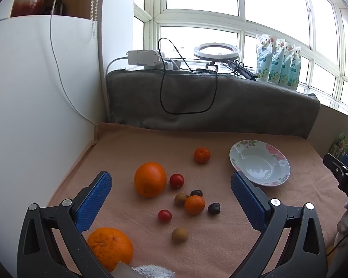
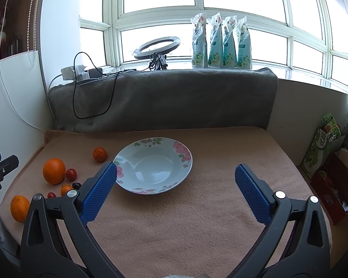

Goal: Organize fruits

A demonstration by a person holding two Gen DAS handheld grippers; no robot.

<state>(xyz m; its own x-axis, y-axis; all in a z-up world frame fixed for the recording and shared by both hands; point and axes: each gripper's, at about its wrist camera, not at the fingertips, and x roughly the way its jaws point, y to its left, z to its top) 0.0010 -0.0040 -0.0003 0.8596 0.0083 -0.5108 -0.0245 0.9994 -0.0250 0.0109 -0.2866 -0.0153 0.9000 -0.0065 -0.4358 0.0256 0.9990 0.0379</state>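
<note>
Both tools hang spread wide and empty above a worktop (image 2: 197, 220) covered in a peach cloth: the left tool (image 1: 171, 185) over the scattered fruit, the right tool (image 2: 175, 178) over bare cloth just in front of a flowered bowl (image 2: 183, 159). The bowl holds nothing and sits upright near the middle of the cloth, to the right of the fruit. Between the left tool's blue pads (image 1: 95, 199) lie a small mandarin (image 1: 194, 204) touching a brown longan (image 1: 180, 198) and a dark cherry (image 1: 196, 193), with a second dark cherry (image 1: 214, 208) just beside it, a cherry tomato (image 1: 164, 215) in front, and another longan (image 1: 180, 235) nearer the camera. A large orange (image 1: 150, 179) stands near a second cherry tomato (image 1: 176, 180), apart or touching cannot be told; another mandarin (image 1: 202, 155) sits alone farther back, near the bowl. A second large orange (image 1: 110, 247) rests close to the front left edge of the worktop, partly behind the left tool's frame. A white panel (image 1: 34, 92) walls the left edge, and a grey folded blanket (image 2: 162, 97) lines the back edge below the window sill, with a black cable (image 2: 92, 88) hanging down its face. To the right of the bowl the cloth runs open to the edge, where boxes (image 2: 331, 173) stand off the worktop.
</note>
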